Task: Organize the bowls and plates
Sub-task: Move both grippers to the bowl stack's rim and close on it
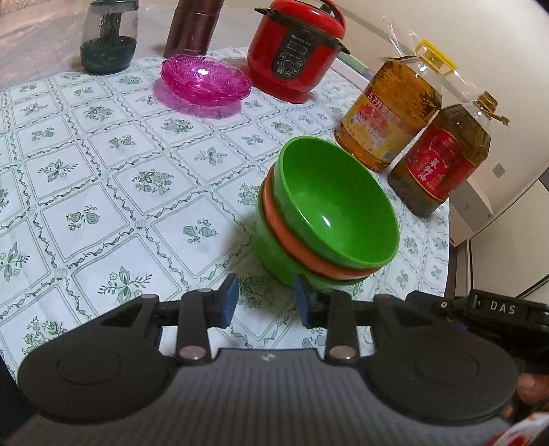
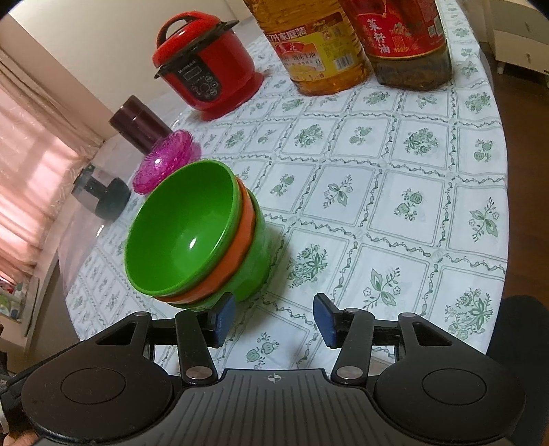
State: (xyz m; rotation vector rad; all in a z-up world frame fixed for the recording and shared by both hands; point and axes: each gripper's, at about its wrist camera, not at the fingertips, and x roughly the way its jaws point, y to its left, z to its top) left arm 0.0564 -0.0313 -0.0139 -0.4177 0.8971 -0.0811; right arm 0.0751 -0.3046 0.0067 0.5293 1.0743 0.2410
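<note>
A stack of three nested bowls [image 1: 329, 206], green on top, orange in the middle, green below, stands on the tablecloth; it also shows in the right wrist view [image 2: 192, 233]. A stack of pink glass plates [image 1: 206, 79] lies at the far side, also seen in the right wrist view [image 2: 164, 164]. My left gripper [image 1: 266, 300] is open and empty, just near and left of the bowl stack. My right gripper [image 2: 274, 319] is open and empty, just near and right of the stack.
A red rice cooker [image 1: 295, 51], two large oil bottles [image 1: 387, 116] [image 1: 442, 161], a dark red canister [image 1: 192, 31] and a glass jar [image 1: 108, 44] stand along the far side. The round table's edge [image 2: 504, 240] curves on the right.
</note>
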